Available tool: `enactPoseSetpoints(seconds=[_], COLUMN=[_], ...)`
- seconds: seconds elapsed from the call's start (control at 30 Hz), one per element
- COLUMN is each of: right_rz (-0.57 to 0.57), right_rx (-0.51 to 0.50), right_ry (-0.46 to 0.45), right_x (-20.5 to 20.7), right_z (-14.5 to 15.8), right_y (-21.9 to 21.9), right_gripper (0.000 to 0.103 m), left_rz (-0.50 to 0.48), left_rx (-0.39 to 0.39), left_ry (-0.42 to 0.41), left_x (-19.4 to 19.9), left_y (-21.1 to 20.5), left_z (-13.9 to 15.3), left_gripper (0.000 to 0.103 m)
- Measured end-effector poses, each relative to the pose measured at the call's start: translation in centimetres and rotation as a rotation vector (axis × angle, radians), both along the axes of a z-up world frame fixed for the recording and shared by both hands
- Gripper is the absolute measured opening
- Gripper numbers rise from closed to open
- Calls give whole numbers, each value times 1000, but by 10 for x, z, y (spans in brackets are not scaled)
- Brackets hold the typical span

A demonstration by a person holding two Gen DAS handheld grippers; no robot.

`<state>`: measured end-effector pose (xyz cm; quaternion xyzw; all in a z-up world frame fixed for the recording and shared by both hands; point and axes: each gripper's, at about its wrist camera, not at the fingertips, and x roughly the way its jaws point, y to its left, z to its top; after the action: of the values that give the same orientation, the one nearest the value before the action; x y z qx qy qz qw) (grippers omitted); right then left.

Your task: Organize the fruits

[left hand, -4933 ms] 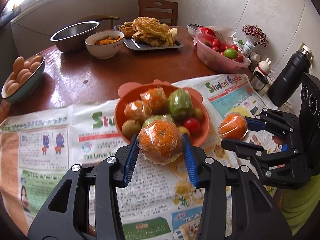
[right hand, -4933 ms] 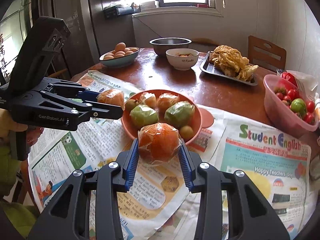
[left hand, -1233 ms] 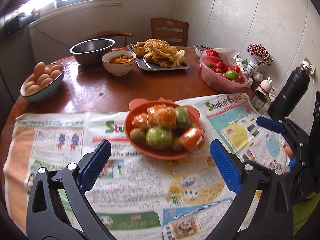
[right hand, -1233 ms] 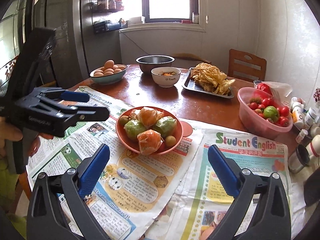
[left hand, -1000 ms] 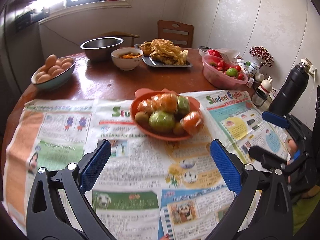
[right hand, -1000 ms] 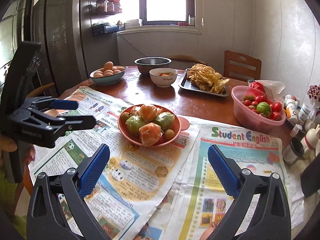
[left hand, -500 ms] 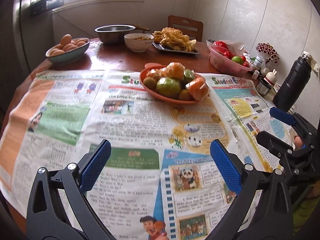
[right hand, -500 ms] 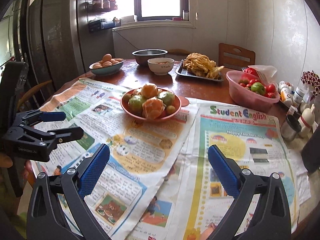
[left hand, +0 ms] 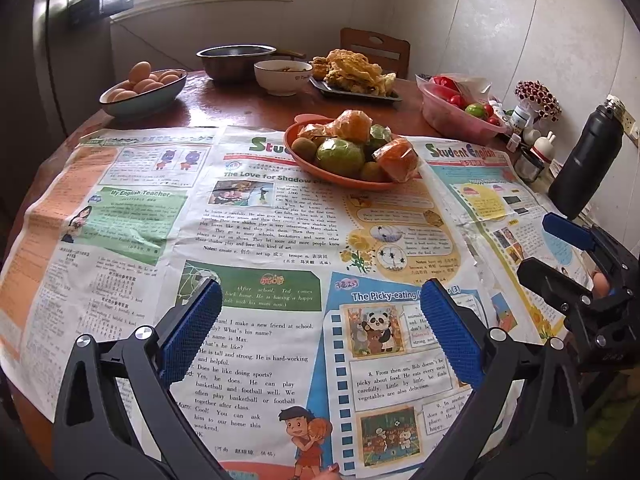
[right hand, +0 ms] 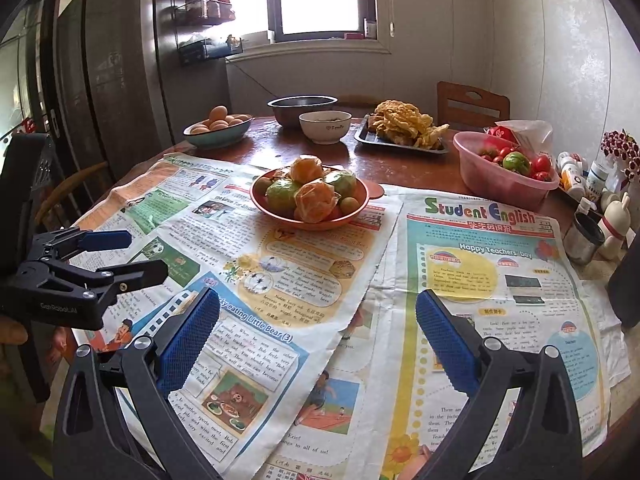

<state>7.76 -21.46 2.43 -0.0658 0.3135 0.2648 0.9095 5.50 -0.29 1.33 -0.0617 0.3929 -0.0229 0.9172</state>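
Left black two-finger gripper with blue ribbed pads: spread wide, empty, above the near newspaper, well apart from the fruit.
Right black two-finger gripper with blue ribbed pads: likewise splayed, holding nothing, low over the near sheets.
Round brown wooden table: spread with colourful printed newspaper over the near half.
Shallow orange plastic fruit bowl: on the newspaper at mid-table, heaped full.
Green round fruits in clear film: biggest pieces, likely firm and fairly heavy; film probably slippery, so best pinched across the widest part.
Oranges wrapped in crinkled clear plastic: one at the near edge of the heap, one on top; soft under pressure, wrap may slide, so a gentle hold at mid-body.
Small brown kiwi-like fruits: tucked along the rim, light, possibly easy to bruise.
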Motion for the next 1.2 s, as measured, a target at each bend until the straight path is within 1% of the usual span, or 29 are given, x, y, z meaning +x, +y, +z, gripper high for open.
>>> enactPoseSetpoints(seconds=[1.2], right_rz=[-12], right_rx=[-5], right_ry=[8], right_x=[3], right_z=[-3], right_y=[-4], right_gripper=[98], left_rz=[-9], left_rx=[3], left_ry=[-2], left_x=[0], left_y=[-4], left_z=[1], left_gripper=[93])
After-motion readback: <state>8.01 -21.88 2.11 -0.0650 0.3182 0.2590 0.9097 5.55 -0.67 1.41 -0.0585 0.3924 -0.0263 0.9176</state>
